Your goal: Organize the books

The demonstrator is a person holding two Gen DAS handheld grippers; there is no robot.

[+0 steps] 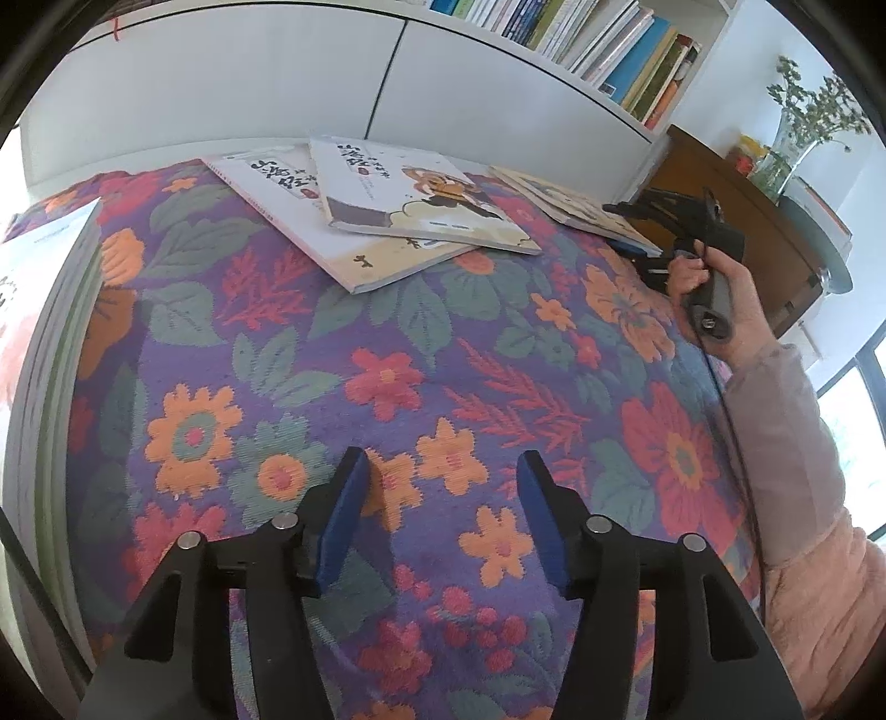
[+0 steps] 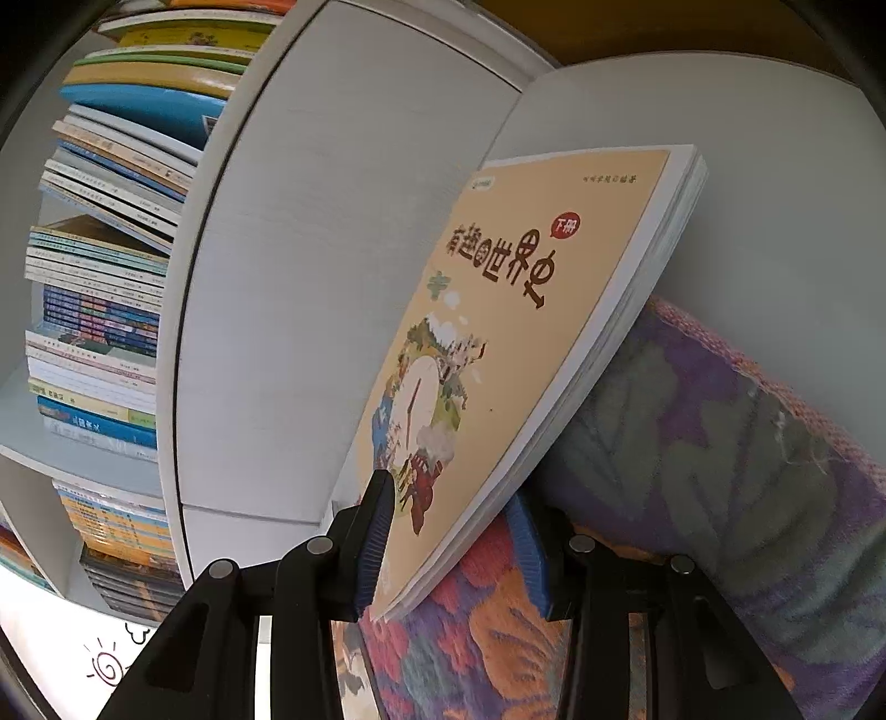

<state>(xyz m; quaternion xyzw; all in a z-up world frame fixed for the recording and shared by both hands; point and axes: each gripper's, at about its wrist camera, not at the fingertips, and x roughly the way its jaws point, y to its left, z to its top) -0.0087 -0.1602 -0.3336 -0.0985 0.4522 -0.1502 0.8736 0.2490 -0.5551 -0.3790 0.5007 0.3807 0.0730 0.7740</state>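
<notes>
Books: a stack at the far left edge of the floral cloth (image 1: 387,376), then two overlapped books (image 1: 387,210) and a tan book (image 2: 515,354) at its far edge, below the bookshelf (image 1: 598,44). Left claw (image 1: 440,515) is held wide, empty, well short of them. Right claw (image 2: 454,548) brackets the tan book's near corner, long axis pointing away; contact cannot be told. Count: three loose, one stack.
</notes>
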